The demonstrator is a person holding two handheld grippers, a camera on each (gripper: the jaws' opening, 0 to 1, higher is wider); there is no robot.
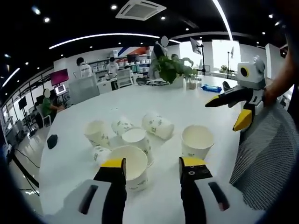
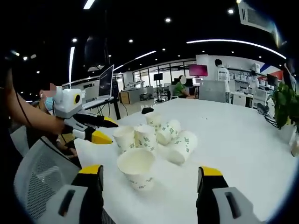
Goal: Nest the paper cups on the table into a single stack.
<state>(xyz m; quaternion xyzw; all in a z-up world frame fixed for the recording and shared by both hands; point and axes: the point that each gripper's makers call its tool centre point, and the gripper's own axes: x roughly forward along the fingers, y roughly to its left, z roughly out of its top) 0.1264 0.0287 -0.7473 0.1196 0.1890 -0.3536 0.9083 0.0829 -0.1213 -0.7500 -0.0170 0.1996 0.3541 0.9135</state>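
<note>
Several white paper cups lie loose on the white table [image 1: 163, 100]. In the left gripper view one upright cup [image 1: 131, 163] stands just ahead of my left gripper [image 1: 153, 164], close to its left jaw; the jaws are open and hold nothing. Another upright cup [image 1: 197, 140] stands to the right, and tipped cups [image 1: 158, 125] lie behind. My right gripper [image 1: 222, 115] hovers open over the table's right side. In the right gripper view my right gripper [image 2: 151, 171] is open, with an upright cup [image 2: 138, 167] just ahead between its jaws. A cluster of cups [image 2: 145, 135] lies beyond. My left gripper [image 2: 113, 132] is open beside them.
A mesh chair [image 1: 266, 154] stands at the table's near edge, also seen as the chair [image 2: 37, 177]. A potted plant [image 1: 170, 67] and a blue item [image 1: 212, 87] sit at the far side. A dark object [image 1: 52, 141] lies near the left edge. People stand at desks behind.
</note>
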